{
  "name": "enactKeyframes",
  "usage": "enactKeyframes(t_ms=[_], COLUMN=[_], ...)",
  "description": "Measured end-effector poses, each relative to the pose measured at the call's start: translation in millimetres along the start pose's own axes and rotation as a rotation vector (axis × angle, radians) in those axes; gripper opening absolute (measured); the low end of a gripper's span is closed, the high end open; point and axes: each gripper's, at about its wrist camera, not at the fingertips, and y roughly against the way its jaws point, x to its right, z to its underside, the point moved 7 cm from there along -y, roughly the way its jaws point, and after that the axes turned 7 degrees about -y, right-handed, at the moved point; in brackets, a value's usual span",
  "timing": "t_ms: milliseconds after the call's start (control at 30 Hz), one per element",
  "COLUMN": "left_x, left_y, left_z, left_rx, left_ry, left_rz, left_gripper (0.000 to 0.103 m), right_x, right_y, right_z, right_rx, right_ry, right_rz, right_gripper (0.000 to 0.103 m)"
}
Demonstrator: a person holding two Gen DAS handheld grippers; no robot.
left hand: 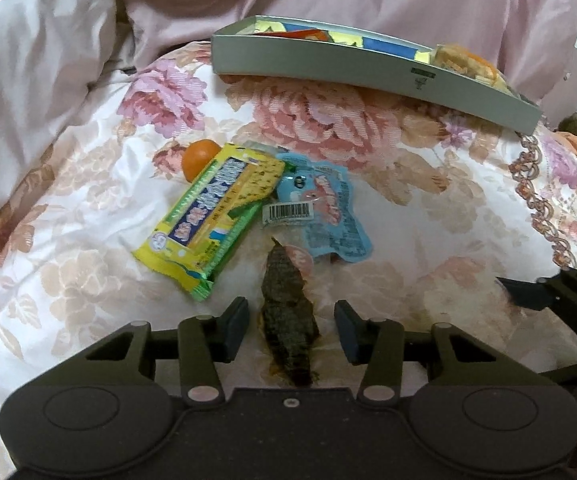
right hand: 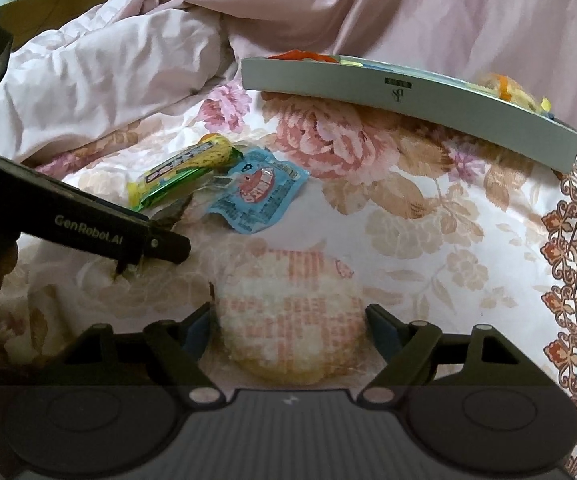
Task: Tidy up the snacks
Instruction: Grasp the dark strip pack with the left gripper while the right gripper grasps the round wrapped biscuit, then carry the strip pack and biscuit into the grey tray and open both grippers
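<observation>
The left claw (left hand: 291, 330) stands partly open over a floral quilt (left hand: 428, 216). A dark, scaly snack (left hand: 286, 316) lies between its pads; there is a gap on each side, so the pads do not press it. Just ahead of the left claw lie a yellow cracker pack (left hand: 212, 216), a blue pouch (left hand: 324, 212) and, behind the pack, an orange (left hand: 196, 158). Farther ahead sits a grey box (left hand: 368, 80) with snacks already inside.

The right claw (right hand: 290, 328) stands wider. A round rice cracker (right hand: 292, 316) in a clear wrapper lies between its fingers; the left finger (right hand: 200, 328) sits at the wrapper's edge, the right finger (right hand: 382, 330) just beside it, and I cannot tell whether they press.

Only the left view shows the dark snack whole and the box's contents. Only the right view shows the rice cracker, and the left claw's body from the side, ahead and to the left, with a hand behind it at the frame's edge.
</observation>
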Motion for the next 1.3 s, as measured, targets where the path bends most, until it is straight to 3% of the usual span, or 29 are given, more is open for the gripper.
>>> enactKeyframes(t_ms=[433, 900, 1300], left_x=[9, 18, 21], left_y=[3, 12, 26], left_z=[2, -4, -18], left_rx=[0.013, 0.067, 0.155], left_ry=[-0.010, 0.025, 0.051], left_rz=[0.032, 0.073, 0.074], left_gripper=[0.048, 0.048, 0.048], right_x=[-14, 4, 15], right_y=[5, 14, 25], right_z=[-1, -12, -25], right_rx=[0.049, 0.153, 0.228], right_ry=[0.120, 0.096, 0.070], right_rz=[0.054, 0.156, 0.190], right_gripper=[0.076, 0.076, 0.077])
